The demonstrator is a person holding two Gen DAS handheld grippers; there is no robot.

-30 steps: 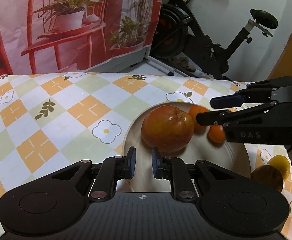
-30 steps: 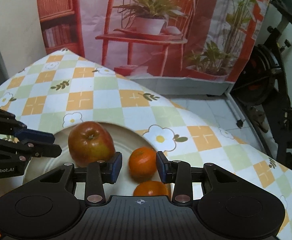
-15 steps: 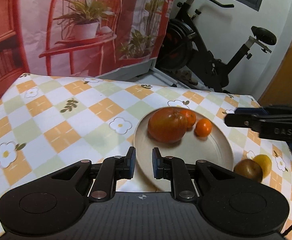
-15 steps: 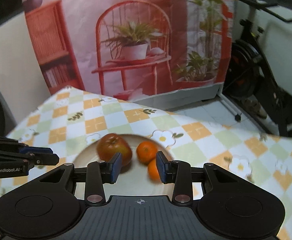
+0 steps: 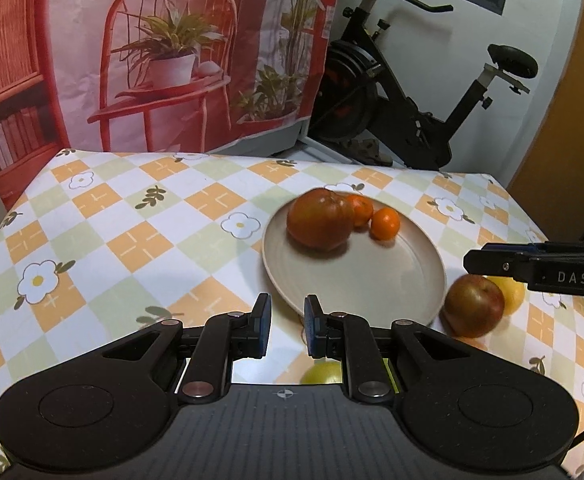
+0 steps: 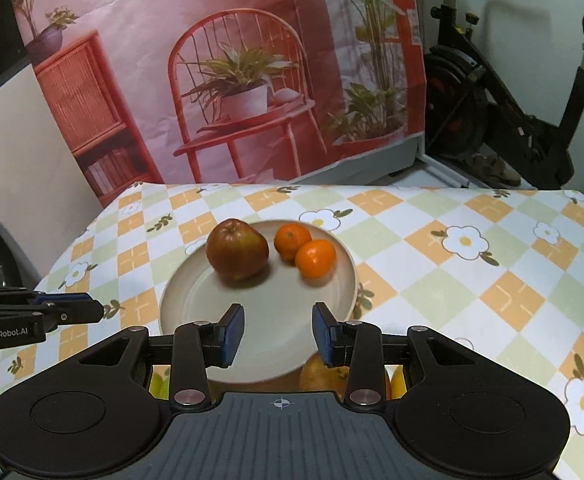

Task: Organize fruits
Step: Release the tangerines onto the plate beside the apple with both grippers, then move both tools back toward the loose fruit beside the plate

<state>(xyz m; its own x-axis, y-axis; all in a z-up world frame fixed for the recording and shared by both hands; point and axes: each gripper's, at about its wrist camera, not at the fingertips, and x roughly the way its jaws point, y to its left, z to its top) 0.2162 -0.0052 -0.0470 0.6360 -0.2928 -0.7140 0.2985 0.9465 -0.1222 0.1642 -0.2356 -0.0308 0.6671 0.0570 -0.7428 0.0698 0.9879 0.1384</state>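
Observation:
A beige plate (image 5: 355, 276) (image 6: 260, 308) on the checked tablecloth holds a red apple (image 5: 319, 219) (image 6: 236, 249) and two small oranges (image 5: 385, 223) (image 6: 315, 258). Off the plate at its right lie a second red apple (image 5: 473, 306) and a yellow fruit (image 5: 511, 292). A yellow-green fruit (image 5: 321, 373) lies under my left gripper. My left gripper (image 5: 285, 326) is open with a narrow gap and empty, in front of the plate. My right gripper (image 6: 278, 334) is open and empty above the plate's near edge, with a fruit (image 6: 323, 372) below it.
An exercise bike (image 5: 419, 116) stands behind the table at the right. A printed backdrop (image 6: 220, 80) hangs behind the table. The table's far edge (image 5: 252, 154) and right edge (image 5: 523, 216) are in view.
Both grippers have pulled back and up from the plate. The right gripper's jaws have opened wider. More of the table and the fruit beside the plate now show.

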